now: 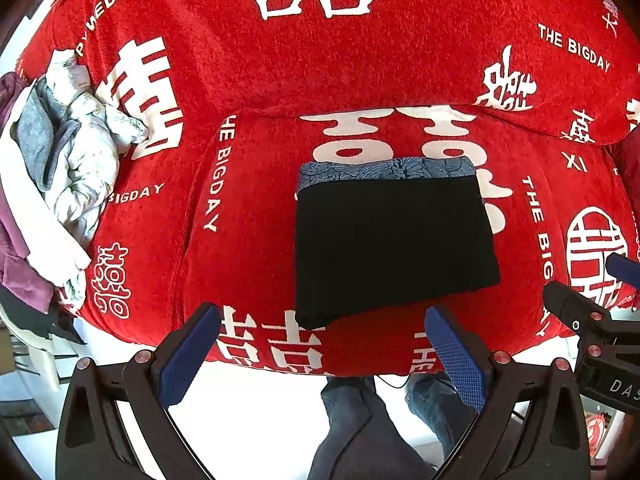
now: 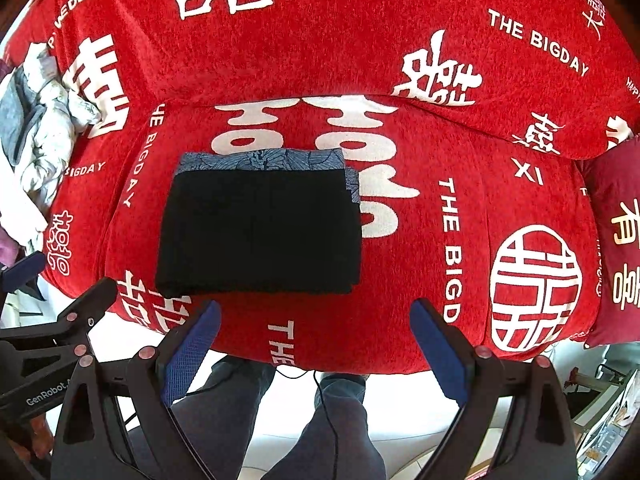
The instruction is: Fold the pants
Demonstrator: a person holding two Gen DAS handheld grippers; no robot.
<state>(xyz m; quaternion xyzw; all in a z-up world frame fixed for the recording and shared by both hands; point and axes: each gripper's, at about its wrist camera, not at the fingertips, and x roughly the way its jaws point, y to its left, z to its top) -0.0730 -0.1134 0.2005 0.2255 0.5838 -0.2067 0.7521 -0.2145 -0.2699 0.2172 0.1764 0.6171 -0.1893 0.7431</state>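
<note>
At the far left we see one heap of crumpled clothes (image 1: 60, 152) on the red sofa (image 1: 320, 60), well apart from the work. Our left tongs (image 1: 324, 344) hang spread and empty just off the cushion's front edge. Ahead of them lie the black pants (image 1: 392, 240), one neat folded rectangle on the seat cushion, resting on one blue patterned garment (image 1: 384, 170) whose strip shows along the far edge. Our right tongs (image 2: 316, 340) are likewise spread and hold nothing. One dark red pillow (image 2: 616, 240) sits at the right. We judge the folding finished or nearly so; the next move may be only a smoothing press, or fetching another piece from the heap.
</note>
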